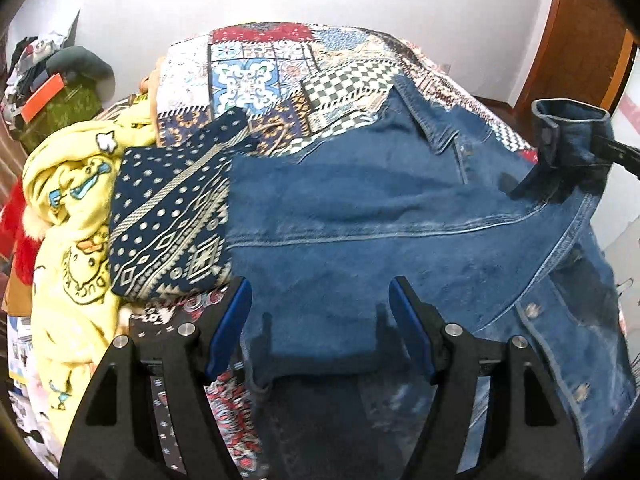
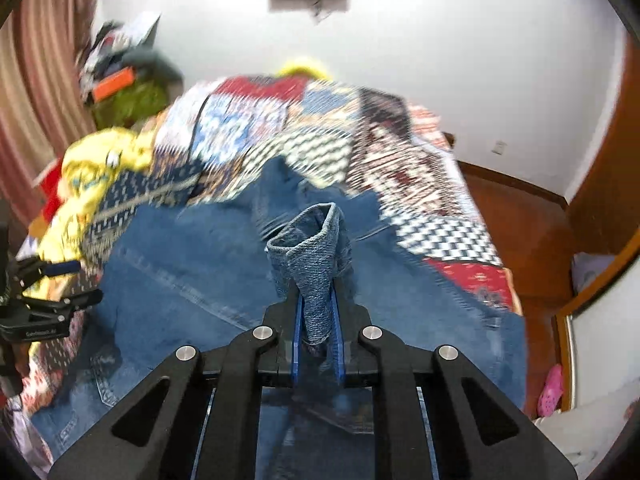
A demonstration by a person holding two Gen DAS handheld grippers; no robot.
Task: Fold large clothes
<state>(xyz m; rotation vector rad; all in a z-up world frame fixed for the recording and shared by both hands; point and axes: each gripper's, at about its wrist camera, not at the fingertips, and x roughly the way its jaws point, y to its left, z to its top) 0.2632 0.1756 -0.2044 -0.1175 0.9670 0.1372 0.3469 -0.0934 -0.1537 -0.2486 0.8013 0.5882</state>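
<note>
A blue denim jacket (image 1: 360, 216) lies spread back-up across the patchwork bedspread (image 1: 256, 76). My left gripper (image 1: 322, 300) hovers open just above the jacket's lower back, with nothing between its blue pads. At the right edge of the left wrist view, the jacket's sleeve cuff (image 1: 568, 132) is lifted off the bed. In the right wrist view my right gripper (image 2: 318, 304) is shut on that denim cuff (image 2: 316, 256), which stands up rolled between the pads. The jacket (image 2: 192, 280) spreads below it, and the left gripper (image 2: 56, 284) shows at the far left.
A folded navy patterned garment (image 1: 172, 216) lies left of the jacket, beside a yellow cartoon-print blanket (image 1: 68, 208). A cluttered pile (image 1: 52, 84) stands at the back left. Right of the bed are wooden floor (image 2: 532, 232), a pink shoe (image 2: 550, 390) and a wooden door (image 1: 580, 36).
</note>
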